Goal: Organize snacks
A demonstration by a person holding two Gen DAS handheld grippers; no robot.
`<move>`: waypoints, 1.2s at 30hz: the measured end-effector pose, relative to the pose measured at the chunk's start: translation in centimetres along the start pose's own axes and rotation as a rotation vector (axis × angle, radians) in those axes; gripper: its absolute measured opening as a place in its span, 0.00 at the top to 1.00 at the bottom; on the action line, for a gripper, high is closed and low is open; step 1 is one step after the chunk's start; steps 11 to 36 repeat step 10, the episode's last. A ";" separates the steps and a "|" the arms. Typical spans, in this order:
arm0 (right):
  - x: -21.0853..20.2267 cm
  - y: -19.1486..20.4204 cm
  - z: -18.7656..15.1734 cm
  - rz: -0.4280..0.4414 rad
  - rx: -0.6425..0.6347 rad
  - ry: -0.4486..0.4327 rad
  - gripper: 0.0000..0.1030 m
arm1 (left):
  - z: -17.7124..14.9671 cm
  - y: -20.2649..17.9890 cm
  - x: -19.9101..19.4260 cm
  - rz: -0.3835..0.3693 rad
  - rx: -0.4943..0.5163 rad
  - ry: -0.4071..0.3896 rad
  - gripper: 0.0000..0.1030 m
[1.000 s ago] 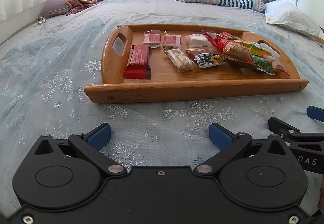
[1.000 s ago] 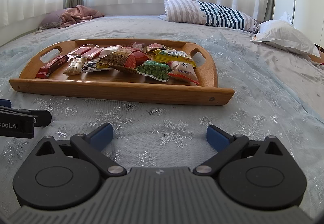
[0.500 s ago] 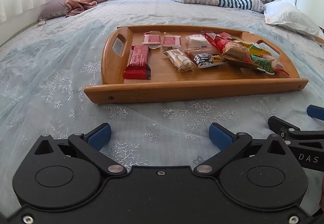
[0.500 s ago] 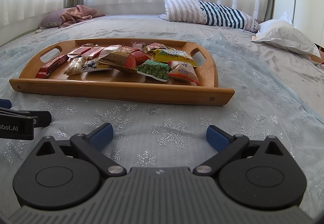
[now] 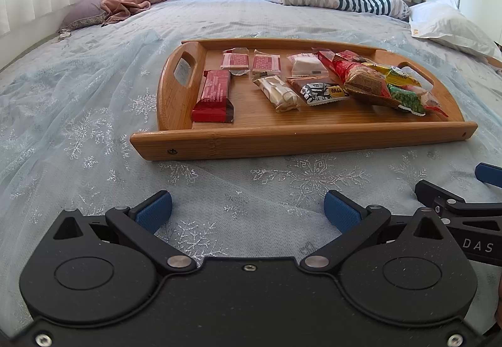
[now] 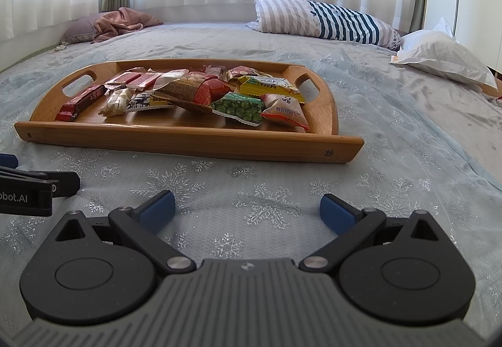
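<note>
Hovering over the bedspread [image 5: 78, 115] short of the tray's [image 5: 301, 140] near edge, left gripper [image 5: 248, 209] and right gripper [image 6: 247, 209] both empty, fingers apart; snacks [image 6: 200, 93] inside tray.

The left hand-held gripper [image 5: 248, 209], jaws apart, faces the snack tray [image 5: 301, 141].

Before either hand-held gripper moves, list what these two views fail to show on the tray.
- Left wrist view: the green pea packet is half covered by the brown patterned bag.
- Right wrist view: the white square wrapped snack is hidden behind that heaped bag.
- Both views: print on the long dark red bar is too small to read.
</note>
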State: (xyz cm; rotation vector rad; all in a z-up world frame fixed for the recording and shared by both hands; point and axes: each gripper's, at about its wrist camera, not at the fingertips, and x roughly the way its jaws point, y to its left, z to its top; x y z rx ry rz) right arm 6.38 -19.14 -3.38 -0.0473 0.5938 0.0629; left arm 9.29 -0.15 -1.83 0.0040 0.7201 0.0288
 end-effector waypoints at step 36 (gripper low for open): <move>0.0 0.0 0.0 0.000 0.000 0.000 0.00 | -0.1 0.0 -0.1 0.003 0.002 -0.004 0.00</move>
